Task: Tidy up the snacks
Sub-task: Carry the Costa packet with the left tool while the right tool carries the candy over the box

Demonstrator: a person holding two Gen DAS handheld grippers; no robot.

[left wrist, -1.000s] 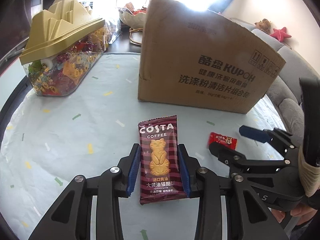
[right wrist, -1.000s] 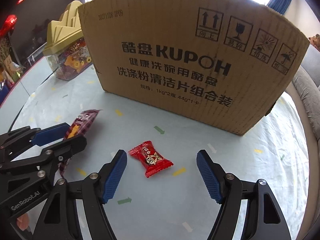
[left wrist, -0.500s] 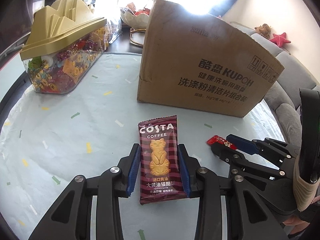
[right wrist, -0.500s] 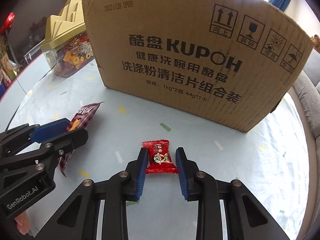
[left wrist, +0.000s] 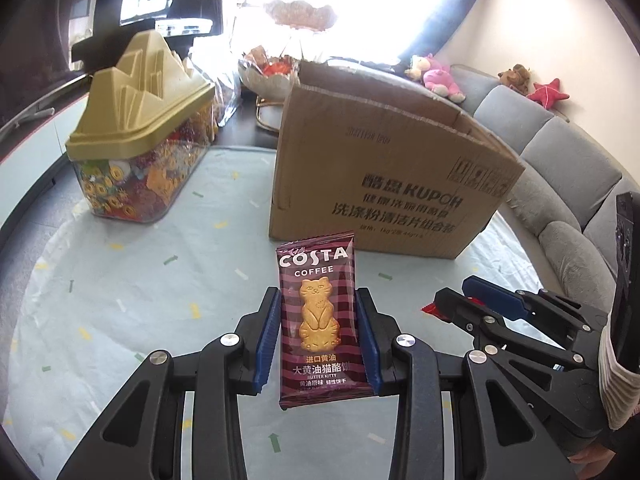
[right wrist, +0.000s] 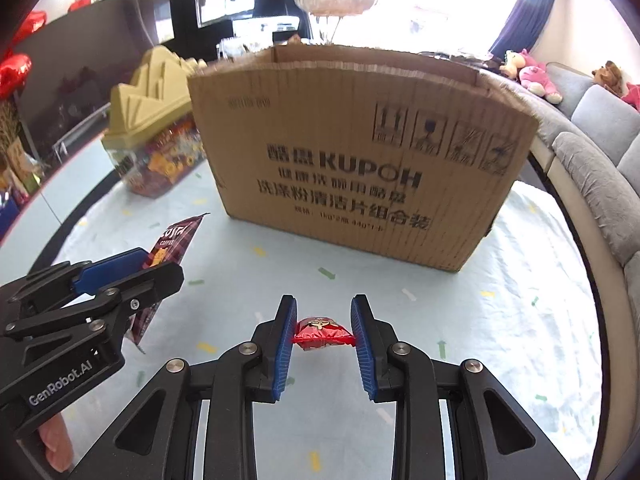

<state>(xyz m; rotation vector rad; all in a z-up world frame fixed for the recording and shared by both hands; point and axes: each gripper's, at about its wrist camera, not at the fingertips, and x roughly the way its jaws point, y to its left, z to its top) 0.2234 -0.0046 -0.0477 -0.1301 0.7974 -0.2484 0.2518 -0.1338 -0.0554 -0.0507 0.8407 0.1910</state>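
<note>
My left gripper is shut on a maroon Costa Coffee biscuit packet and holds it above the table. My right gripper is shut on a small red candy, also lifted off the table. An open brown cardboard box stands ahead of both grippers and fills the middle of the right wrist view. The right gripper shows at the right of the left wrist view, with the candy's red corner peeking out. The left gripper and its packet show at the left of the right wrist view.
A clear candy container with a gold mountain-shaped lid stands left of the box. A bowl of sweets on a stand sits behind the box. A grey sofa with plush toys curves round the right. The table has a pale confetti-print cloth.
My right gripper closed on the red candy and lifted it. Both grippers have risen, so the box's open top now shows. The left gripper kept its hold on the packet.
</note>
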